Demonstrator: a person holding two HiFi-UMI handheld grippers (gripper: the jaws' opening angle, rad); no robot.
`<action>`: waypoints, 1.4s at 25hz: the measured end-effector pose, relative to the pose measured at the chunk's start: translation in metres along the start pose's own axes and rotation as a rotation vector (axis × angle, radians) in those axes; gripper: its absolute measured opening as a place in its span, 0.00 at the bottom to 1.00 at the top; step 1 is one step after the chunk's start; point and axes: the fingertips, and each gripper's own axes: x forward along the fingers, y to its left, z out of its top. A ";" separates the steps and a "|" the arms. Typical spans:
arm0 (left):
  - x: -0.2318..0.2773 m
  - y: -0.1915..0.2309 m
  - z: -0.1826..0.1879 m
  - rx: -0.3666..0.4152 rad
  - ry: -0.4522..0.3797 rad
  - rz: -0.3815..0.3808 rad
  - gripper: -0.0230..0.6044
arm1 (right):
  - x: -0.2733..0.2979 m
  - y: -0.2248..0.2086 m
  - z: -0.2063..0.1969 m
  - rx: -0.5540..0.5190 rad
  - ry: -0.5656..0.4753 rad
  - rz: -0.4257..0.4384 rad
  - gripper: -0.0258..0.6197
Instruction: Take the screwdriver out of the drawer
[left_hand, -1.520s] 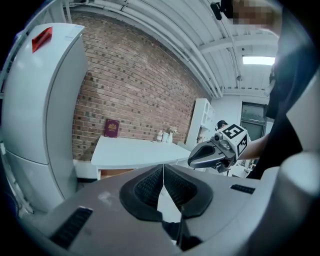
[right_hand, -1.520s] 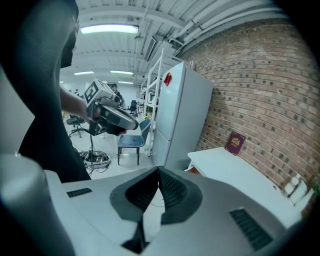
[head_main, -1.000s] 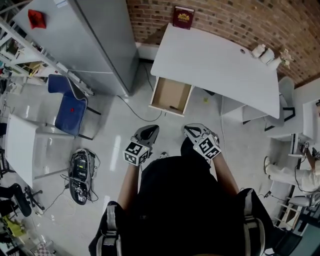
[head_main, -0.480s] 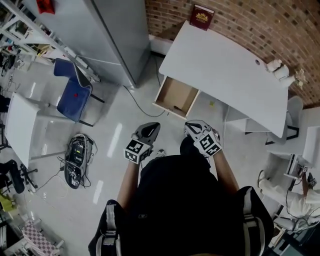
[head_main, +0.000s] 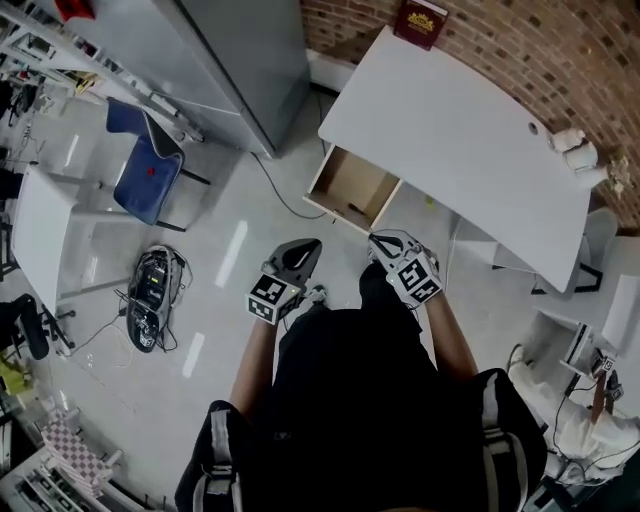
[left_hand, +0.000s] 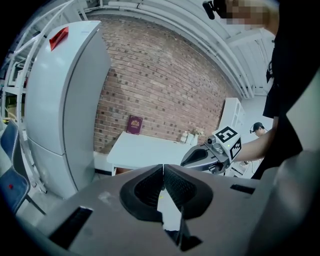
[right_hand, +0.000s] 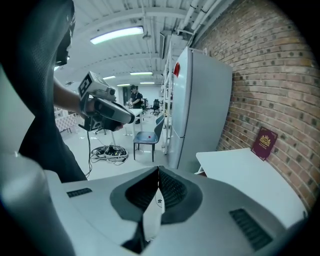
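- Far left of the head view: a white side table, with a blue chair just above it.
- Lower left: a tangle of cables and a dark device on the pale floor.
- Upper left to top centre: a tall grey cabinet.
- Left of centre: my left gripper, held out over the floor and apart from everything. Its fingers meet at the tips and there is nothing between them.
- Centre, just above both grippers: the drawer stands pulled out from under the white desk, its wooden inside showing.
- In the drawer, close to the front wall: a thin dark thing, likely the screwdriver but too small to be sure. Neither gripper touches it.
- Right of centre: my right gripper, tips near the drawer's front right corner but short of it. Its fingers are pressed together and hold nothing.
- Top right: a red book stands on the desk against the brick wall.
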 end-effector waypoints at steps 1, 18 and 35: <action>0.004 0.000 0.001 -0.003 0.001 0.003 0.06 | 0.002 -0.003 -0.003 0.001 0.004 0.009 0.13; 0.033 0.029 -0.020 -0.140 -0.010 0.169 0.06 | 0.062 -0.044 -0.072 -0.027 0.132 0.231 0.13; 0.054 0.044 -0.126 -0.231 0.063 0.229 0.06 | 0.171 -0.057 -0.181 -0.232 0.254 0.375 0.13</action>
